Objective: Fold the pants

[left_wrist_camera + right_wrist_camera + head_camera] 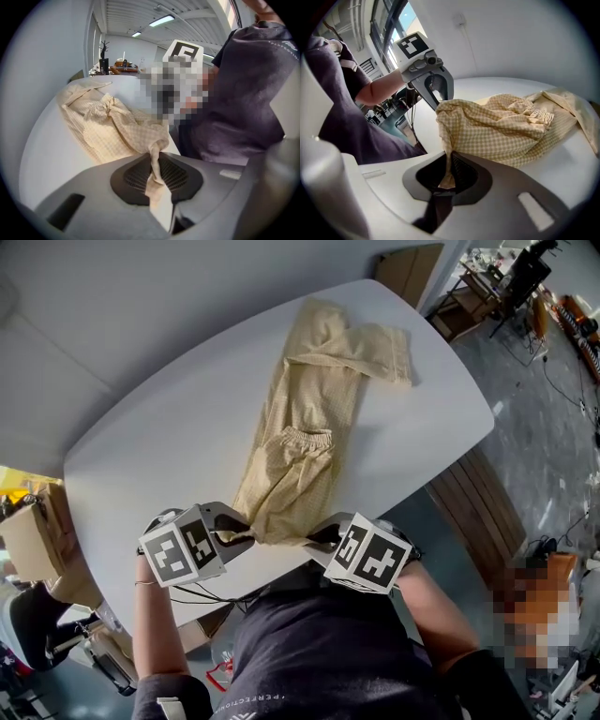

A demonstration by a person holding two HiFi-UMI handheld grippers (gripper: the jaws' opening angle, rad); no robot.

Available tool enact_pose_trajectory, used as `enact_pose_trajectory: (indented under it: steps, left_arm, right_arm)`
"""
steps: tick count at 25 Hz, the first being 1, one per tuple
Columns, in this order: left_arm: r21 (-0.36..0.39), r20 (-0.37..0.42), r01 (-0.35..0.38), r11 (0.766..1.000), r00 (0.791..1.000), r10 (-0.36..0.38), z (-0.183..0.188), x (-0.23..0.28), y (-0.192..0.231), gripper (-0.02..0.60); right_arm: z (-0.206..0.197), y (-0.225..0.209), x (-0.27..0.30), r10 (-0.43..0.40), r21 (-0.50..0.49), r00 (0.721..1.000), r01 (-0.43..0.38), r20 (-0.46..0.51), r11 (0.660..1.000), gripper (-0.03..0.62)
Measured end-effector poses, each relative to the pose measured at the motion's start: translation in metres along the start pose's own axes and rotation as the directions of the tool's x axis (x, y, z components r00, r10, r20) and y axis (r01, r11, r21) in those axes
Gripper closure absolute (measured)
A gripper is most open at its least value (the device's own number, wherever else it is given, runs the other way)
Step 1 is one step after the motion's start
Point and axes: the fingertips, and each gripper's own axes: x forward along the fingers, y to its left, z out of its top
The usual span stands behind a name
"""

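Pale yellow checked pants (305,432) lie lengthwise on the white table (169,437), one leg bent off to the far right, the near part folded over itself. My left gripper (246,521) is shut on the near left corner of the pants (117,126); cloth is pinched between its pads. My right gripper (314,535) is shut on the near right corner of the same hem (497,124). Both hold the near edge a little above the table's front rim. The left gripper (436,93) shows in the right gripper view.
The table's near edge (272,582) runs just under both grippers, with my dark shirt (319,652) behind it. Cardboard boxes (33,535) stand at the left on the floor. A wooden slatted bench (478,507) sits right of the table.
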Motion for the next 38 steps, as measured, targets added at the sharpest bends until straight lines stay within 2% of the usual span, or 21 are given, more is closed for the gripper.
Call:
enact_pose_trajectory:
  steps: [7, 10, 16, 22, 25, 29, 32, 38]
  left_arm:
    - [-0.058, -0.039, 0.113, 0.992, 0.993, -0.116, -0.028, -0.003, -0.068, 0.533]
    - [-0.051, -0.032, 0.117, 0.992, 0.992, -0.119, -0.029, -0.013, -0.081, 0.532]
    - [0.040, 0.030, -0.018, 0.999, 0.999, 0.017, -0.007, -0.041, -0.053, 0.528]
    - [0.114, 0.104, -0.177, 0.978, 0.981, 0.165, 0.036, -0.074, -0.015, 0.529]
    - [0.132, 0.129, -0.228, 0.965, 0.969, 0.211, 0.058, -0.080, 0.008, 0.532]
    - [0.113, 0.127, -0.272, 0.956, 0.958, 0.258, 0.078, -0.078, 0.045, 0.532]
    - [0.105, 0.130, -0.341, 0.934, 0.936, 0.327, 0.096, -0.078, 0.082, 0.532]
    - [0.090, 0.130, -0.475, 0.875, 0.877, 0.463, 0.123, -0.074, 0.153, 0.532]
  right_arm:
    - [-0.012, 0.069, 0.004, 0.170, -0.019, 0.984, -0.172, -0.053, 0.985, 0.568]
    - [-0.006, 0.085, -0.003, 0.194, -0.039, 0.981, -0.195, -0.025, 0.980, 0.568]
    - [0.025, 0.064, -0.029, 0.101, -0.057, 0.990, -0.096, 0.094, 0.994, 0.569]
    - [0.057, 0.021, -0.073, -0.055, -0.064, 0.975, 0.070, 0.214, 0.995, 0.568]
    - [0.064, -0.008, -0.088, -0.087, -0.055, 0.966, 0.104, 0.245, 0.993, 0.568]
    - [0.070, -0.048, -0.097, -0.090, -0.056, 0.964, 0.107, 0.250, 0.993, 0.568]
    - [0.078, -0.082, -0.108, -0.098, -0.050, 0.958, 0.116, 0.268, 0.992, 0.568]
    - [0.094, -0.155, -0.120, -0.147, -0.036, 0.942, 0.165, 0.302, 0.986, 0.566]
